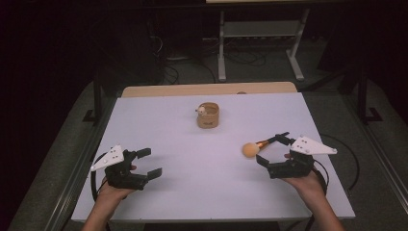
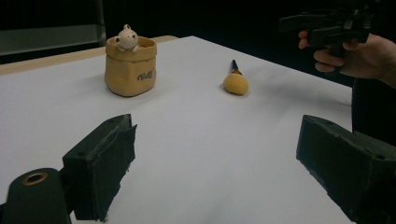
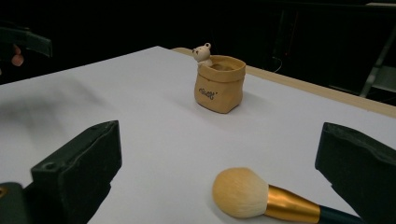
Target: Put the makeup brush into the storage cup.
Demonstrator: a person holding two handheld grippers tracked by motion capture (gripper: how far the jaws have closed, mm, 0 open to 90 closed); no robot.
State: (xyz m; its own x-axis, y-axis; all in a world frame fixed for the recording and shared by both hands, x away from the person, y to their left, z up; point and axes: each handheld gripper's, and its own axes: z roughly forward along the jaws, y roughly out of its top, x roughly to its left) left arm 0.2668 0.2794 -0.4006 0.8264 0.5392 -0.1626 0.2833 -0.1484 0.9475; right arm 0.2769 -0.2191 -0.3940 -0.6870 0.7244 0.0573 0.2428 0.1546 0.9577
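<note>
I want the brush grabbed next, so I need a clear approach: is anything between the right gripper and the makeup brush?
Nothing visible. The right gripper is open and the makeup brush lies on bare table between its jaws. The tan pot stands well beyond it.

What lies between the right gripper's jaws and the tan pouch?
The makeup brush lies just ahead of the right gripper; beyond it, bare white table up to the pouch, per the right gripper view.
</note>
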